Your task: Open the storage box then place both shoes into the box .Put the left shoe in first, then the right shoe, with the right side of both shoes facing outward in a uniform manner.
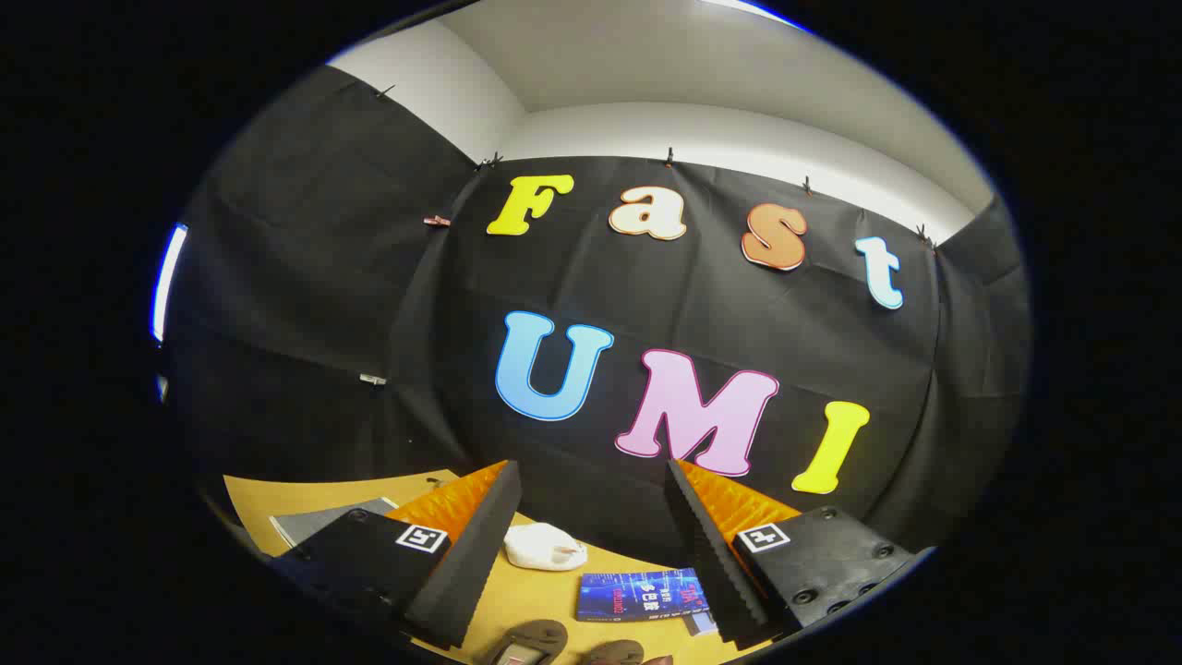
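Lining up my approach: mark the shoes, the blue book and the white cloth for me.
shoes (534,642): gripper view, insole of the nearer one.
blue book (637,596): gripper view, cover's middle.
white cloth (545,547): gripper view, its centre.

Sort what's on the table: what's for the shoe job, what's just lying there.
For the job: two shoes, just showing between the open gripper jaws, which hold nothing.

Lying about: white cloth, blue book, grey pad on the table.
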A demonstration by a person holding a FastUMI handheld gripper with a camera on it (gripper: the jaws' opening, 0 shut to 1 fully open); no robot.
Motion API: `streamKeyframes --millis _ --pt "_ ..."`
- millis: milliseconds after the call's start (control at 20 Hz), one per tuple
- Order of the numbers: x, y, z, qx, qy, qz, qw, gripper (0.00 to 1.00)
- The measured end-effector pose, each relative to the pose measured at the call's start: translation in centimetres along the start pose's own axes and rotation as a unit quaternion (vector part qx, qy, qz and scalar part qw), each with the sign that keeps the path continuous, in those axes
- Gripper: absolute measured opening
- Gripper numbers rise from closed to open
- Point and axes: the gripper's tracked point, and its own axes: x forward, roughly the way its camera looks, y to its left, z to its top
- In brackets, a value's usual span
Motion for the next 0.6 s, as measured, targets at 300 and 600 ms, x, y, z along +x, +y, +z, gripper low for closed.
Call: streamKeyframes --millis 300,600 --pt "1.3 -0.5 -1.3 0.006 0.008 0.008 1.000 0.98" --pt "1.3 -0.2 -1.4 -0.003 0.004 0.020 1.000 0.98"
